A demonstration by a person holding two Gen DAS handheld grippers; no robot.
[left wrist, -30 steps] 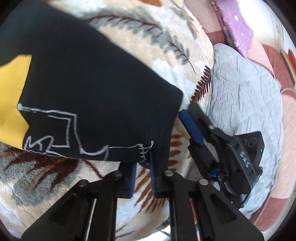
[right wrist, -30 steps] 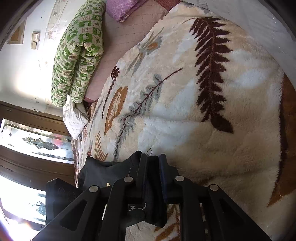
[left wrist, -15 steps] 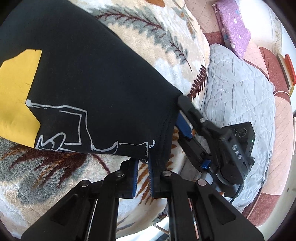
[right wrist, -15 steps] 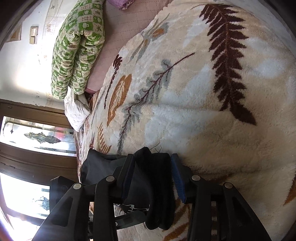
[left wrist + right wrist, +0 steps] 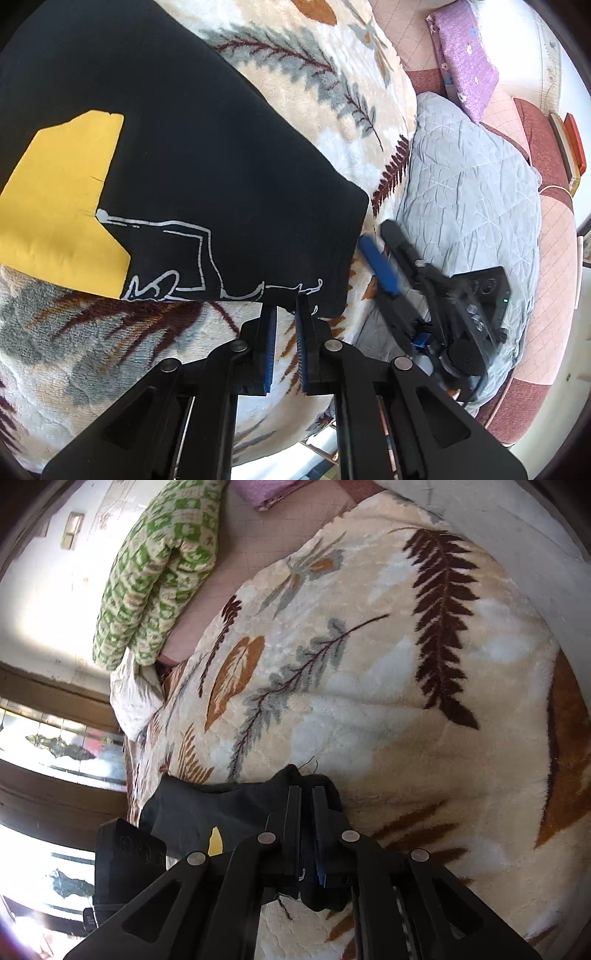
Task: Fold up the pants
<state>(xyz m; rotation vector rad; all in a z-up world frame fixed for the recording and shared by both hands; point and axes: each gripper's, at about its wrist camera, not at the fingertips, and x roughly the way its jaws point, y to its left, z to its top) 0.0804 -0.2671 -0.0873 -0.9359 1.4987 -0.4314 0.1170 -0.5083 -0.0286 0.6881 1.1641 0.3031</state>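
Note:
Black pants (image 5: 177, 155) with a yellow patch and a white line print lie spread on a leaf-patterned blanket (image 5: 314, 74). My left gripper (image 5: 286, 314) sits at the pants' near hem; its jaws stand a small gap apart with the hem edge just at the tips, holding nothing. My right gripper (image 5: 306, 794) is shut on a corner of the pants (image 5: 229, 805), black cloth bunched around its jaws. In the left wrist view the right gripper (image 5: 376, 240) shows at the pants' right corner.
A grey quilted pillow (image 5: 469, 192) lies right of the blanket, with a purple cloth (image 5: 461, 55) beyond it. A folded green patterned quilt (image 5: 155, 568) and a white cloth (image 5: 136, 698) lie at the far side. A window frame (image 5: 55, 768) runs along the left.
My right gripper opened half a second ago and has now shut on the pants corner. My left gripper, earlier gripping the hem, has drawn back with its jaws slightly apart.

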